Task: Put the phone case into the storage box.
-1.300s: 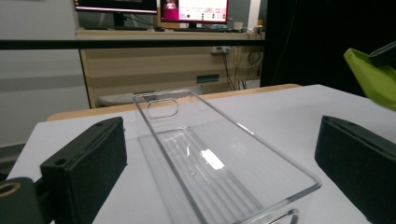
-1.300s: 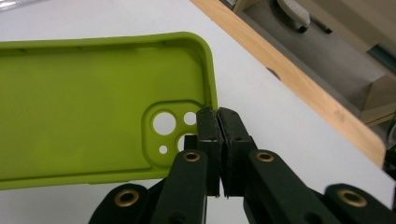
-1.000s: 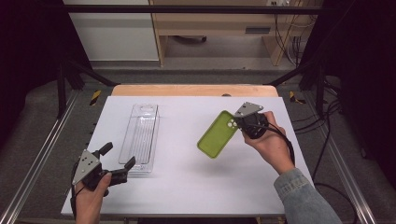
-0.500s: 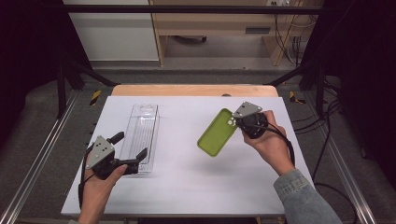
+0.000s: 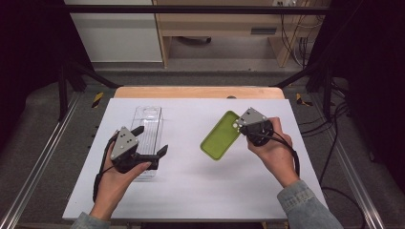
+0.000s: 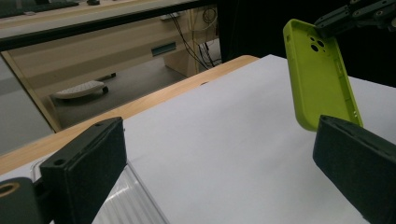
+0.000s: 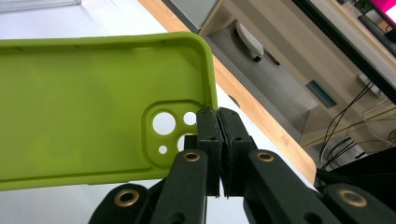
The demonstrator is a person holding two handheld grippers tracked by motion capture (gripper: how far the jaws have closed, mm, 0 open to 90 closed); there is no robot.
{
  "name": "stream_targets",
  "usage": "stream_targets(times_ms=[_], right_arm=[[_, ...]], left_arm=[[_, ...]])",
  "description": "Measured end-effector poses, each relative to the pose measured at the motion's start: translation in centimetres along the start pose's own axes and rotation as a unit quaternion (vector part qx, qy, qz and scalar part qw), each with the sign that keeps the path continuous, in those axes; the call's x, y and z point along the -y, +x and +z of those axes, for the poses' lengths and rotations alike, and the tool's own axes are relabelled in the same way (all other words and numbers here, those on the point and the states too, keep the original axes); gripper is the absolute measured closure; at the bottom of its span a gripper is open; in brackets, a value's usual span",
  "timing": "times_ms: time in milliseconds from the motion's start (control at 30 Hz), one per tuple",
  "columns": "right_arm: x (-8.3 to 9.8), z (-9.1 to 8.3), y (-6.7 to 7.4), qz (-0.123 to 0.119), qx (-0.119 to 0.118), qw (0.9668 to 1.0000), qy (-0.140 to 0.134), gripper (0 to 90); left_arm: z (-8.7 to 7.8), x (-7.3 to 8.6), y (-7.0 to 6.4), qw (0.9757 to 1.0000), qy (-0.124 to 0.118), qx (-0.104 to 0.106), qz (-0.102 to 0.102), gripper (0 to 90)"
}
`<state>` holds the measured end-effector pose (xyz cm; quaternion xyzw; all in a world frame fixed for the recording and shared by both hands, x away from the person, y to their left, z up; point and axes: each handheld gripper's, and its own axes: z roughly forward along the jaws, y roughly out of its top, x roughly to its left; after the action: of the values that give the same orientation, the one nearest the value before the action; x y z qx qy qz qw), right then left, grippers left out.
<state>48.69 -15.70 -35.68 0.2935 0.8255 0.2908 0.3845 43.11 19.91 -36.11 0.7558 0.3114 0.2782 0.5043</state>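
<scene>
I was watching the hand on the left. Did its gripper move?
Yes. The left gripper has moved up the table and rightward, from beside the clear plastic box's near end to over it.

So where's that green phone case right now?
In the high view the green phone case is held up over the right half of the white table, pinched at its camera-hole corner by the right gripper, across from the clear box.

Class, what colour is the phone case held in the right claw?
The phone case is lime green, plain, with no pattern; the right gripper view shows it best.
</scene>
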Motion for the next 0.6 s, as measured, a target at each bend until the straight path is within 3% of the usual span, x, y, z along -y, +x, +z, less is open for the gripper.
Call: stream_targets(times_ms=[200,600], right_arm=[[-0.4,-0.1,0.9,-0.015,0.003,0.9999,-0.005,88.4],[-1.0,-0.4,2.1,-0.032,0.012,0.9994,-0.012,88.4]], left_arm=[[1.3,-1.2,-0.4,0.9997,0.007,0.005,0.021,2.6],[3.6,-2.4,-1.2,0.9992,0.025,0.026,0.015,3.3]])
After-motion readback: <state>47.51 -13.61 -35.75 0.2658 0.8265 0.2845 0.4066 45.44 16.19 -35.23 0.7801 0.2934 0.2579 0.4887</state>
